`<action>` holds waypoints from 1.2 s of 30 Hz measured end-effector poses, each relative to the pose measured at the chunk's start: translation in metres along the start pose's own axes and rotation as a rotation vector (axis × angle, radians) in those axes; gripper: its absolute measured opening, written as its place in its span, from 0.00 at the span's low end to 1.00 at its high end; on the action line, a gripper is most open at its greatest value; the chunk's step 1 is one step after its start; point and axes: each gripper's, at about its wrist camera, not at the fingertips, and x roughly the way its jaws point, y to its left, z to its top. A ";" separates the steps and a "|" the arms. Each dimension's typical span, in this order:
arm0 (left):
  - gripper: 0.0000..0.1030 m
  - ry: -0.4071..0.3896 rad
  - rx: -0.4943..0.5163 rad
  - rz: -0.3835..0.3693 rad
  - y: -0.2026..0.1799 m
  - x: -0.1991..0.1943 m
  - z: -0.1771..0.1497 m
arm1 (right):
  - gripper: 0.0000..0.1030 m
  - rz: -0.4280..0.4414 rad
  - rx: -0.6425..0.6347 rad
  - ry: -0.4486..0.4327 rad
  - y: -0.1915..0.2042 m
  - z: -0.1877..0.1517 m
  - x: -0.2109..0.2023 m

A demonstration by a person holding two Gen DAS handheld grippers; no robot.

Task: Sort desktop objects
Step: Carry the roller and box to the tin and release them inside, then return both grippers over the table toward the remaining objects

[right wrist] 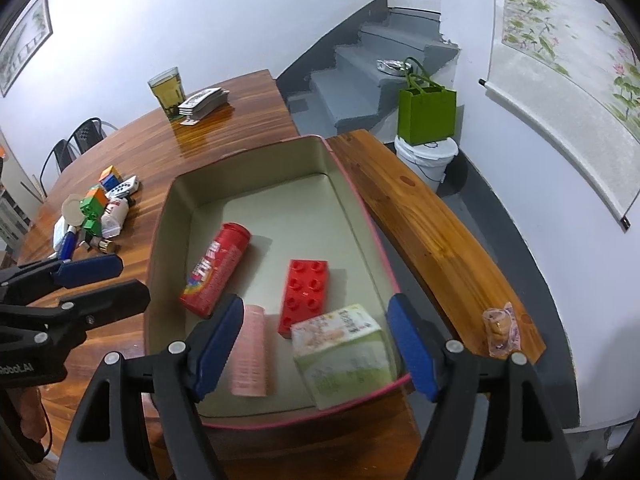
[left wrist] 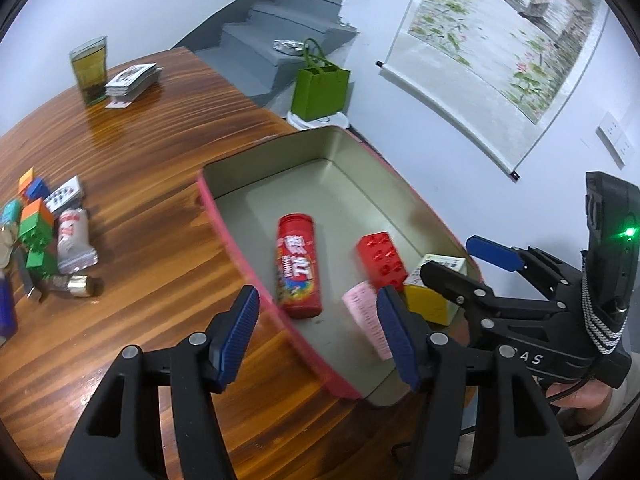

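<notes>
An open tin box [left wrist: 230, 236], pink outside and beige inside, sits at the wooden table's edge. In it lie a red snack tube [left wrist: 296, 268], a red studded brick [left wrist: 382, 258], a pink ribbed roll [left wrist: 362, 308] and a small yellow-green carton [left wrist: 426, 300]. My left gripper [left wrist: 316, 300] hovers open over the box's near left wall, nothing between its blue pads. My right gripper [right wrist: 316, 304] hangs open above the carton [right wrist: 340, 352] and pink roll [right wrist: 250, 356], gripping neither. The tube [right wrist: 218, 272] and brick [right wrist: 306, 292] lie farther in.
A pile of coloured blocks [left wrist: 36, 224], a white pouch [left wrist: 74, 244], a small remote and other items lies left of the box. A glass of tea [left wrist: 90, 68] and a card deck [left wrist: 132, 80] stand far back. A wooden bench [right wrist: 432, 232] holds a wrapped snack [right wrist: 500, 332].
</notes>
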 end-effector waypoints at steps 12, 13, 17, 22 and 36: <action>0.63 -0.022 -0.076 0.109 0.047 -0.029 -0.016 | 0.76 0.057 -0.057 -0.012 0.051 0.009 0.002; 0.63 -0.023 -0.086 0.120 0.052 -0.032 -0.018 | 0.76 0.061 -0.062 -0.011 0.055 0.009 0.002; 0.63 -0.023 -0.115 0.153 0.068 -0.040 -0.025 | 0.76 0.078 -0.083 -0.011 0.075 0.010 0.002; 0.63 -0.023 -0.155 0.189 0.091 -0.053 -0.036 | 0.76 0.103 -0.109 -0.007 0.100 0.011 0.004; 0.63 -0.012 -0.254 0.238 0.156 -0.078 -0.063 | 0.77 0.155 -0.176 0.029 0.170 0.011 0.017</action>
